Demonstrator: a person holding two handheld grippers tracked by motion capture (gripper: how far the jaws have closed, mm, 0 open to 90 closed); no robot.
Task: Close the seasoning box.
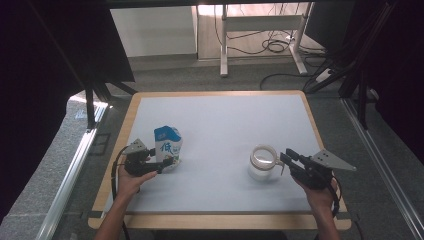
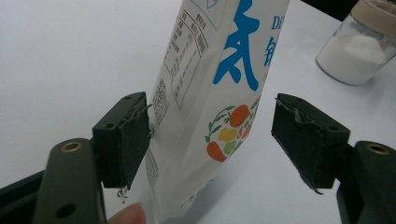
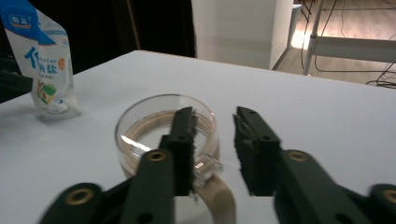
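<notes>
A white pouch (image 1: 168, 145) with blue print stands upright at the table's left. My left gripper (image 1: 169, 162) reaches around its lower part. In the left gripper view one pad (image 2: 133, 140) touches the pouch (image 2: 210, 93), while the other pad (image 2: 299, 135) stands off it with a gap. A glass jar (image 1: 262, 162) with a beige ring at its mouth stands at the right, with white powder inside (image 2: 359, 46). My right gripper (image 1: 286, 158) is just right of it. Its jaws (image 3: 215, 116) are open at the near rim of the jar (image 3: 140, 126), above a clear clasp (image 3: 205, 170) and a beige strap (image 3: 222, 200).
The white table top (image 1: 225, 115) has a wooden rim. Bare surface lies between the pouch and the jar and towards the far edge. Dark frames and curtains stand left and right of the table. A desk frame (image 1: 260, 30) with cables stands on the floor behind.
</notes>
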